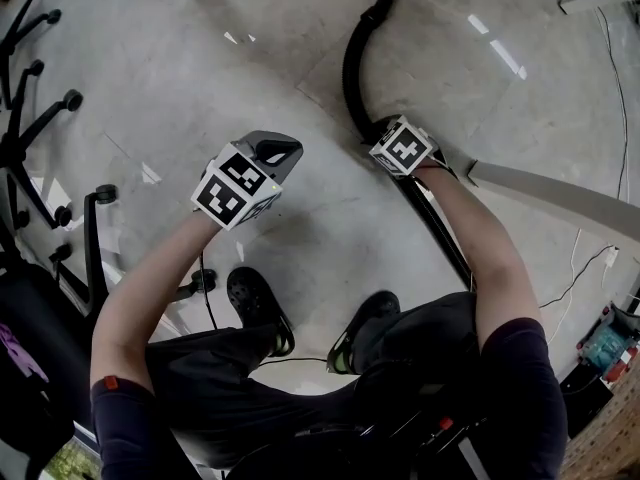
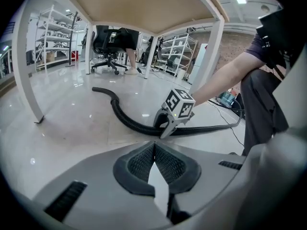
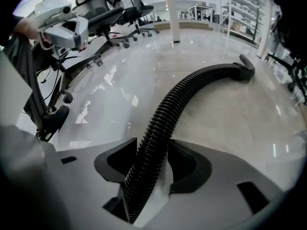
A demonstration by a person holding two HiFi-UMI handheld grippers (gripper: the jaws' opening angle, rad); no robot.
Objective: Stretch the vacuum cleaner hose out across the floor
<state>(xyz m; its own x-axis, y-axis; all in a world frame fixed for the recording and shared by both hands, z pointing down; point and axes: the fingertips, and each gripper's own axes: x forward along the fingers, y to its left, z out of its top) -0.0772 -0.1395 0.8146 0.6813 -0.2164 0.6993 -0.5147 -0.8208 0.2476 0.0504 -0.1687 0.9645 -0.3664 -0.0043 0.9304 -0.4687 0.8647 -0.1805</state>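
Clamped the hose (image 3: 192, 87) in the right gripper (image 3: 152, 146), lengthwise through the jaws and away over the floor (image 1: 325, 233) to its far bent end, with the left gripper (image 2: 154, 147) closed empty, well left.

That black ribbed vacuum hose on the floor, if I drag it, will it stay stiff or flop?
Probably floppy: the black ribbed vacuum hose lies in a curve, so its far end should trail. It likely slides easily on the glossy floor. Its ribs probably keep the right gripper, closed on it, from slipping.
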